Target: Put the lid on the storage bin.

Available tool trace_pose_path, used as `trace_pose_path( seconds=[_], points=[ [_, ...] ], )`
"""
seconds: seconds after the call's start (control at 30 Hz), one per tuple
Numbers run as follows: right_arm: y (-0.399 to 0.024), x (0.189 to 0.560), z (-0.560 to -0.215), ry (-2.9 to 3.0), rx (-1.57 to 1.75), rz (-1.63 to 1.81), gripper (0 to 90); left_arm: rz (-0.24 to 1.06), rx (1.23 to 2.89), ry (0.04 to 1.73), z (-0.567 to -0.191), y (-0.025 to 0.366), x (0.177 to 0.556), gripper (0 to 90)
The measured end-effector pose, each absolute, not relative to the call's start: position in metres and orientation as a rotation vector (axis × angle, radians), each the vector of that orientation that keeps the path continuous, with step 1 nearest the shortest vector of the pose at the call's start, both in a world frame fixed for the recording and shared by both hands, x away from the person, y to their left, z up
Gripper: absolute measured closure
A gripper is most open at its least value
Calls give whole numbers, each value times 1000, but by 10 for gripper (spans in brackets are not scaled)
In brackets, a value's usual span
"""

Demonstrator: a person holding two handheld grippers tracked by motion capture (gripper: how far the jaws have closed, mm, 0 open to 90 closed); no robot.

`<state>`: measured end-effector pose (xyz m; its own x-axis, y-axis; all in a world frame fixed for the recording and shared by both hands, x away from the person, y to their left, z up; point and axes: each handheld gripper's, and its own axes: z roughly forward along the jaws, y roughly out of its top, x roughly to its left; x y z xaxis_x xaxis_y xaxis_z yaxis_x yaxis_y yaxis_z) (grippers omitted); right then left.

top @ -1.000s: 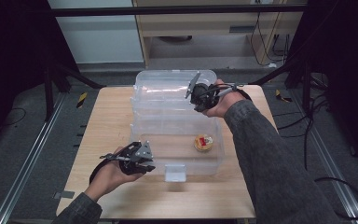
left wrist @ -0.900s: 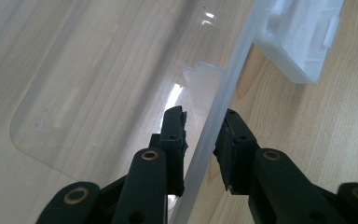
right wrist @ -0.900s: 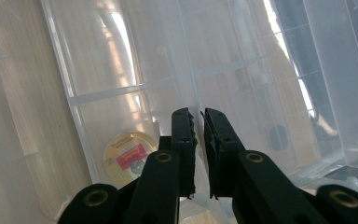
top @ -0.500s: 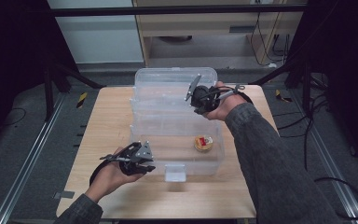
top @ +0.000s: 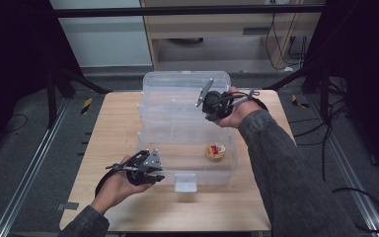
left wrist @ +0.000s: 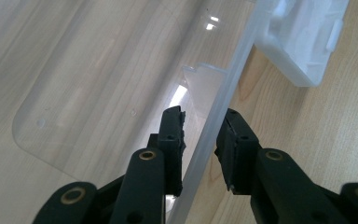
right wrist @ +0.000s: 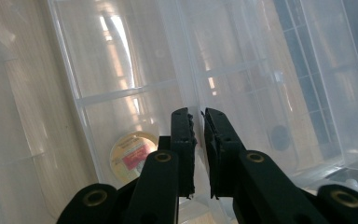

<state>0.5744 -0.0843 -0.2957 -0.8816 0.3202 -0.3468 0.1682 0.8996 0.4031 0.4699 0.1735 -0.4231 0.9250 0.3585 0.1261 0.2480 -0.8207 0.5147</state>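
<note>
Clear plastic box (top: 187, 143) sits mid-desk (top: 113, 128), lid (top: 185, 84) raised at far side. My left gripper (left wrist: 200, 135) straddles its near-left wall, pads not quite pressing. My right gripper (right wrist: 199, 122) is clenched on the lid's edge.

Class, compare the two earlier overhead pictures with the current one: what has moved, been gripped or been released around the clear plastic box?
Nothing visibly changed. The left hand-held gripper still straddles the front wall of the clear plastic box, the right hand-held gripper still rests at the raised lid, and the small round tin lies in the same spot inside.
</note>
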Motion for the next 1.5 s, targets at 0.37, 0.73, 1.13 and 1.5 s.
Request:
trace_pose_path(
  seconds=[0.37, 0.73, 1.13, 1.5],
  points=[
    [-86, 561, -296, 2637, 347, 529, 827, 306, 2575, 437, -423, 173, 469, 707],
    [-86, 551, -297, 2625, 328, 527, 826, 312, 2573, 442, -424, 173, 468, 705],
    [-88, 536, -300, 2604, 311, 537, 823, 316, 2573, 442, -424, 173, 468, 701],
    [-89, 527, -303, 2599, 307, 547, 820, 317, 2564, 446, -425, 173, 467, 698]
  ],
)
